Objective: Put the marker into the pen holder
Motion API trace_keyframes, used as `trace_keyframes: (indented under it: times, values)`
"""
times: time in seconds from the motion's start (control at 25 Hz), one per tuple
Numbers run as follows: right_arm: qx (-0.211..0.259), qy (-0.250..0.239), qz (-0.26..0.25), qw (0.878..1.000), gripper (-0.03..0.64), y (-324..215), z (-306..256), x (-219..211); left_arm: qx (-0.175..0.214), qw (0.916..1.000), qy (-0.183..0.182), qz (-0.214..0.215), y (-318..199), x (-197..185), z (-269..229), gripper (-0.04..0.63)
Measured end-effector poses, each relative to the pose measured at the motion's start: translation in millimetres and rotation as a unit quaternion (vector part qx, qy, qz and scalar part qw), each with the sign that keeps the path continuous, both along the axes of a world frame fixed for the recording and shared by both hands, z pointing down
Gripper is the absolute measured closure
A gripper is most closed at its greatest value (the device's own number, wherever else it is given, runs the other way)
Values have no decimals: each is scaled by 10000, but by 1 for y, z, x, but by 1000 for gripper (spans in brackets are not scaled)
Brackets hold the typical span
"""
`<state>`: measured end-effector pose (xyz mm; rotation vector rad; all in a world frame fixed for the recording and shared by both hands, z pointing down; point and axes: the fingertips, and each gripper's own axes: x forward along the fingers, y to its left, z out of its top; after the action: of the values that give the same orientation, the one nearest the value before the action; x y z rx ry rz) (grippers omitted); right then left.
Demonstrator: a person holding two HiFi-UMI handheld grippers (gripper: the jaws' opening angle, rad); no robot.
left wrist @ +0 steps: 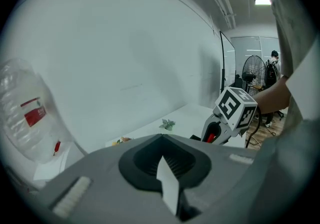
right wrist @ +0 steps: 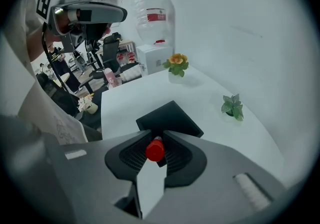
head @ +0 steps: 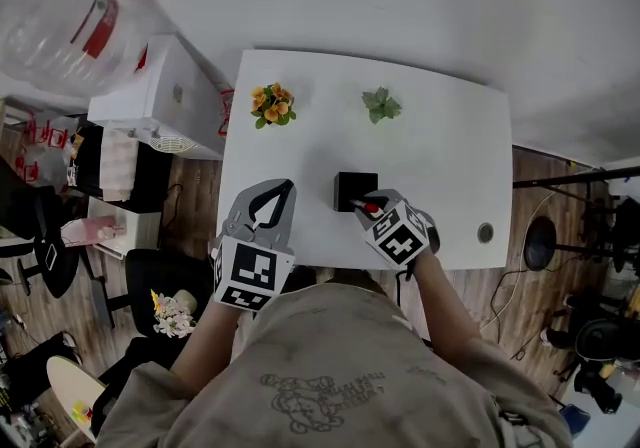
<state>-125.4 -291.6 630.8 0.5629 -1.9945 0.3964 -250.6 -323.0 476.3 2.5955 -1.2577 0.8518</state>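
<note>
The marker (right wrist: 155,151), showing a red cap end-on, is sitting clamped in the right tongs (right wrist: 155,139). It is just over the near edge of the black square pen holder (right wrist: 170,118), which is standing near the front of the table (head: 450,136). The right tongs are angling down toward the holder. The left tongs (left wrist: 161,138) are hovering clenched and empty beside it. Bare table is lying open beyond, up to the orange flowers (head: 272,104) and a green plant (head: 380,104).

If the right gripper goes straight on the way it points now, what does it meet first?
Probably the black pen holder, just beyond the marker that the right gripper clamps; how far off it is, I cannot tell.
</note>
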Motion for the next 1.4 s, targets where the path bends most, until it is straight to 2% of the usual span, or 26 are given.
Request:
trace_keyframes:
  times: [0.28,0.48,0.64,0.8,0.96,1.08,1.16,1.28,1.4]
  values:
    - [-109,95,-114,9998,514,1,6,-4,-48,10000,23,-82,11,-1,4,595]
    - [-43,76,-174,9998,480,4,-1,-5,3,10000,-22,-97,17,-1,1,595]
    - [290,107,-204,9993,496,-1,-18,-1,116,9999,-107,-15,20,1,-5,595]
    - [685,-203,15,9974,532,-14,-52,0,362,9990,-241,111,20,2,-18,595]
    - [1113,-531,110,9923,543,-23,-98,-2,639,9976,-110,252,14,4,-43,595]
    - [1537,-958,240,9832,559,-29,-143,-6,882,9956,15,305,7,1,-69,595]
    - [1805,-1412,331,9728,568,-31,-177,-10,1092,9936,81,289,3,-1,-88,595]
    - [2224,-2036,377,9527,569,-30,-229,-13,1427,9892,217,270,-5,-2,-119,595]
    - [2753,-2438,399,9291,581,-31,-279,-12,1730,9837,420,258,-10,0,-150,595]
